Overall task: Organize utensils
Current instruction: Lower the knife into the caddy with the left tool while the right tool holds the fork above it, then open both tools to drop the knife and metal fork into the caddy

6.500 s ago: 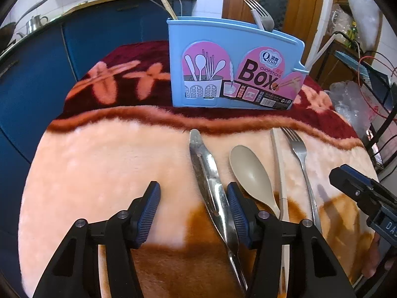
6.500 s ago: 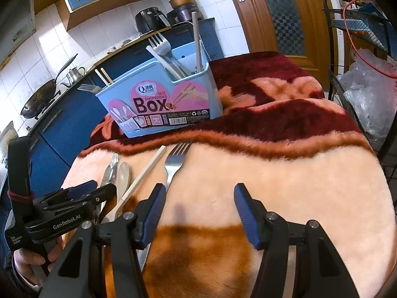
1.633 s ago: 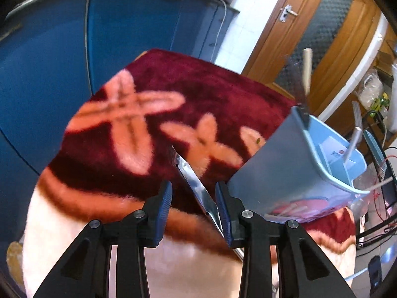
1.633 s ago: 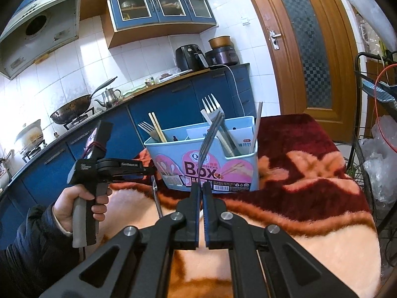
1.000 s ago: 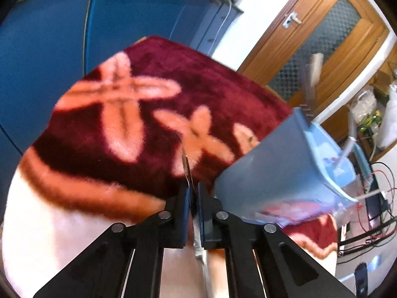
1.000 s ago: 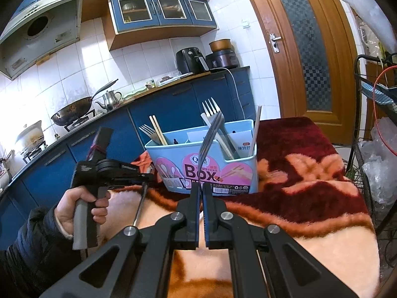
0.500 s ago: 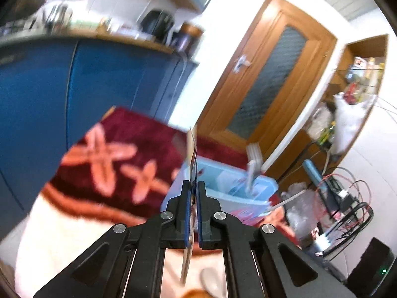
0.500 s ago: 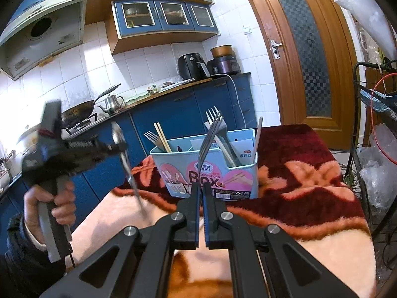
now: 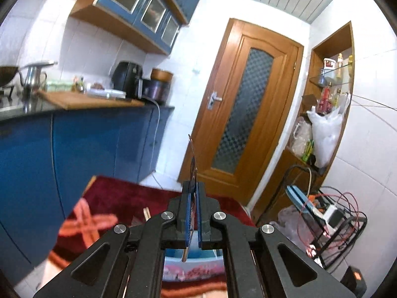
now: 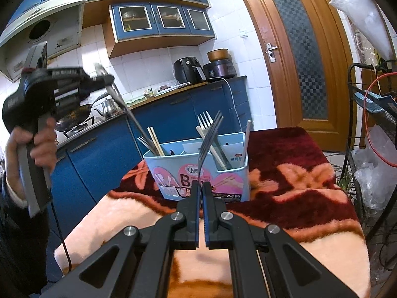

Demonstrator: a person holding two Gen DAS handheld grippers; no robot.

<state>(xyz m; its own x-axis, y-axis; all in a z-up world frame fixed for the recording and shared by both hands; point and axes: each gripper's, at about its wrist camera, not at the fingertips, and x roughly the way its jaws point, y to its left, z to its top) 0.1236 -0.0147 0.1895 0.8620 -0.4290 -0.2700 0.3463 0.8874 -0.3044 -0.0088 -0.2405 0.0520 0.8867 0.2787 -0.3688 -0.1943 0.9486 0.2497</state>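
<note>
The metal tongs (image 10: 124,106) hang slanting above the left compartment of the blue utensil box (image 10: 198,173), clamped between the left gripper's (image 10: 103,79) jaws. The fork (image 10: 208,139) stands tines-up before the box, jaws of the right gripper (image 10: 201,198) pressed together on its handle. The box sits on the patterned blanket (image 10: 297,186).

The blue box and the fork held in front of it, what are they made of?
The light blue utensil box looks like smooth moulded plastic: thin walls, printed pink label. The grey fork in the right hand-held gripper seems polished steel, judging by its shine.
</note>
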